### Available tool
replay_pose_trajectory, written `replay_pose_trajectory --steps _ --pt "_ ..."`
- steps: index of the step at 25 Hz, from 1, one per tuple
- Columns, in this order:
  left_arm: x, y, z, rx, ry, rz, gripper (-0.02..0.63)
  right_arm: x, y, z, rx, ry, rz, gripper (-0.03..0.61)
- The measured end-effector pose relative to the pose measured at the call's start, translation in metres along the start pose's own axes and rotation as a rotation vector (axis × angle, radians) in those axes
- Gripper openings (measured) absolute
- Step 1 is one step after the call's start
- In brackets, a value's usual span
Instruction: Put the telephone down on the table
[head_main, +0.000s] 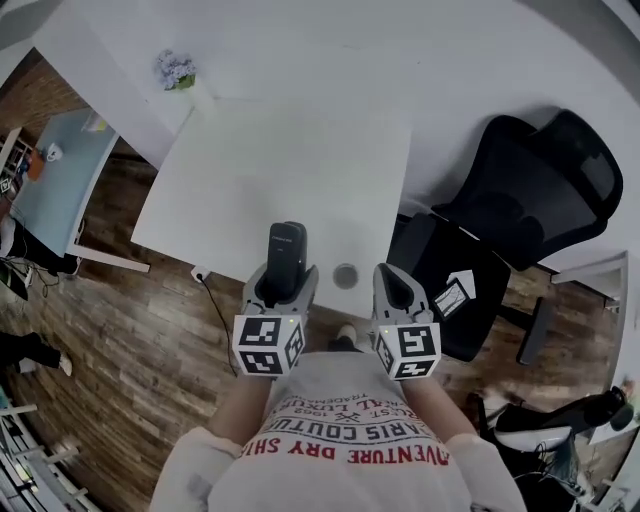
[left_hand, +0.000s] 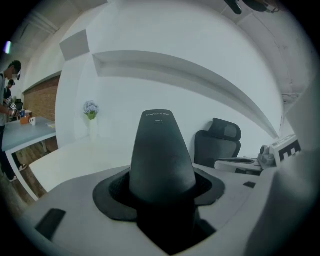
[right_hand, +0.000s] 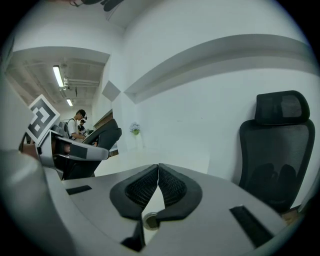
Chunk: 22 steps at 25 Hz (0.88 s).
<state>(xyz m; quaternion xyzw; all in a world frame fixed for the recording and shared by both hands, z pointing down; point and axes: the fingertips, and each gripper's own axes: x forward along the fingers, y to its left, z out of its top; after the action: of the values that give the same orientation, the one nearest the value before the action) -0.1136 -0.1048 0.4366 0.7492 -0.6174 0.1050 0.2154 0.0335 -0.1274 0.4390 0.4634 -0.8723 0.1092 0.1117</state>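
The telephone (head_main: 286, 250) is a black cordless handset. My left gripper (head_main: 284, 280) is shut on its lower part, so the handset sticks out forward between the jaws over the near edge of the white table (head_main: 280, 170). In the left gripper view the telephone (left_hand: 161, 155) rises from between the dark pads (left_hand: 112, 192) and fills the middle of the picture. My right gripper (head_main: 396, 284) hovers beside it to the right, by the table's near right corner. In its own view the right gripper (right_hand: 158, 175) is shut, pads touching, with nothing between them.
A black office chair (head_main: 530, 200) stands to the right of the table. A small pot of flowers (head_main: 176, 70) sits at the table's far left corner. A round cable hole (head_main: 345, 275) lies near the front edge. A second table (head_main: 55, 180) and people are at far left.
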Motion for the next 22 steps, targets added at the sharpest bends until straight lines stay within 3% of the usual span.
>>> replay_pose_trajectory --steps 7,22 --pt "0.077 -0.016 -0.014 0.022 0.114 -0.011 0.293 0.029 -0.065 -0.014 0.047 0.051 -0.027 0.026" --pt "0.226 0.027 -0.062 0.053 0.389 -0.061 0.295 0.113 -0.11 -0.053 0.129 0.2 -0.129 0.025"
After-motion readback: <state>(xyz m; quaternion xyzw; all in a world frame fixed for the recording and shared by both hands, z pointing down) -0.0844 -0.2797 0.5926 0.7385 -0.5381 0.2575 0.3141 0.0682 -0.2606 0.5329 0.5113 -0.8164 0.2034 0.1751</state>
